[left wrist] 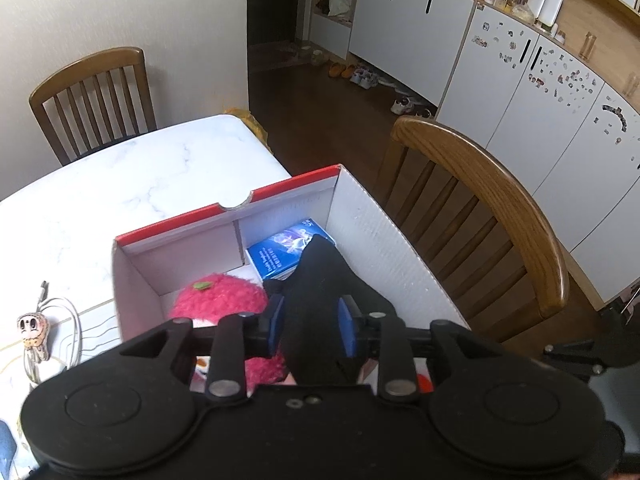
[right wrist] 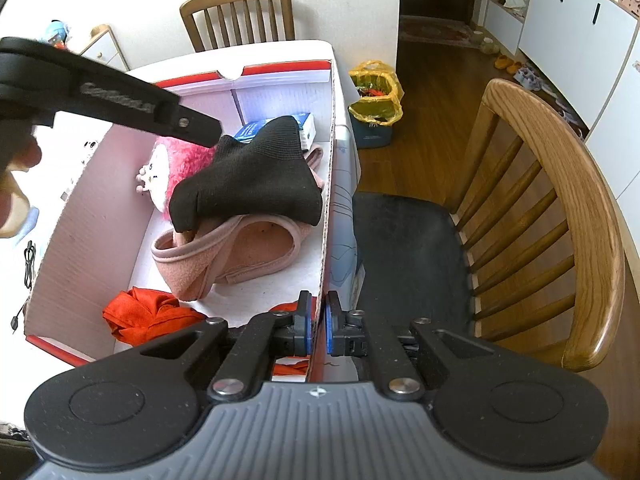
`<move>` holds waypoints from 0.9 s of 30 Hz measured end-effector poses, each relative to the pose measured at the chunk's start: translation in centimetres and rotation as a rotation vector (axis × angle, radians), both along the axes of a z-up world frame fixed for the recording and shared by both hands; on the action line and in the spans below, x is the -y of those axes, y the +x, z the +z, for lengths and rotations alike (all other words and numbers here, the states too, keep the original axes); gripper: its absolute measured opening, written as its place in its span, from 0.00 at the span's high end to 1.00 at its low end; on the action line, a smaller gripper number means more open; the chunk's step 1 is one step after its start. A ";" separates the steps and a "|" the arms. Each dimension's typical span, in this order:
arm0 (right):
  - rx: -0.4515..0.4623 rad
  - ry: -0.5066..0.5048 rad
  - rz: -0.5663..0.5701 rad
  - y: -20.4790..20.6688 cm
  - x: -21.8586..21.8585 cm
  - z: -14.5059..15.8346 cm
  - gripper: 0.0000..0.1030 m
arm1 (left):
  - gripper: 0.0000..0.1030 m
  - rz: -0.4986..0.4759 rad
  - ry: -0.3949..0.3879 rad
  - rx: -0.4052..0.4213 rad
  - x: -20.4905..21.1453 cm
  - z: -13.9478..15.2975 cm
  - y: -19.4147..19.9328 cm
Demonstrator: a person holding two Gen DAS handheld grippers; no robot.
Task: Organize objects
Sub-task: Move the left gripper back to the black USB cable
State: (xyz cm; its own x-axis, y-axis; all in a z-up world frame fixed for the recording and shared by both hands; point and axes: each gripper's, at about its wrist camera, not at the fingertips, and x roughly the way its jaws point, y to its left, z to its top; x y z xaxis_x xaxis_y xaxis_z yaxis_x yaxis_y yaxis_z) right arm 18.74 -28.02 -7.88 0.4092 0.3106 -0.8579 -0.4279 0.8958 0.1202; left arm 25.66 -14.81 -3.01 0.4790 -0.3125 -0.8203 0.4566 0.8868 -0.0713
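Observation:
A white shoebox with a red rim (left wrist: 280,196) (right wrist: 280,68) stands on the marble table. Inside lie a pink plush toy (left wrist: 220,300) (right wrist: 180,160), a blue carton (left wrist: 280,248) (right wrist: 308,124), a pink fleece piece (right wrist: 240,248) and a red cloth (right wrist: 144,312). A black knitted cloth (left wrist: 320,280) (right wrist: 256,176) rests on top of the fleece. My left gripper (left wrist: 311,324) hangs over the box, its blue pads a little apart with the black cloth between them. In the right wrist view one of its fingers (right wrist: 192,124) ends at the cloth's corner. My right gripper (right wrist: 318,328) is shut on the box's right wall.
A wooden chair (left wrist: 500,200) (right wrist: 580,200) stands close to the right of the box, another chair (left wrist: 92,92) at the table's far end. A white cable with a charm (left wrist: 60,320) lies left of the box. A yellow bag (right wrist: 376,96) sits on the floor.

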 end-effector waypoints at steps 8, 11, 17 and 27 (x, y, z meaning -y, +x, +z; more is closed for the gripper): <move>0.012 -0.024 0.011 0.0 -0.3 0.0 0.94 | 0.49 0.029 -0.003 0.047 -2.7 1.5 -1.3; 0.016 -0.031 0.012 0.1 -0.5 0.0 0.94 | 0.44 0.049 -0.006 0.056 -4.1 1.9 -1.8; 0.018 -0.043 0.009 0.1 -0.8 0.0 0.94 | 0.34 0.093 -0.016 0.077 -7.4 2.7 -2.7; 0.021 -0.046 0.000 0.1 -0.9 -0.1 0.94 | 0.28 0.194 -0.021 0.089 -14.5 3.3 -4.2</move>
State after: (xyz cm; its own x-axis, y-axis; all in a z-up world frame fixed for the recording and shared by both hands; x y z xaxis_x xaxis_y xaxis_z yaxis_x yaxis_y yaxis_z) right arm 18.81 -27.13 -7.96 0.4275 0.2709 -0.8625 -0.4301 0.9001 0.0695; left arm 21.49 -0.35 0.31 0.6020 -0.2242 -0.7664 0.2826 0.9575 -0.0582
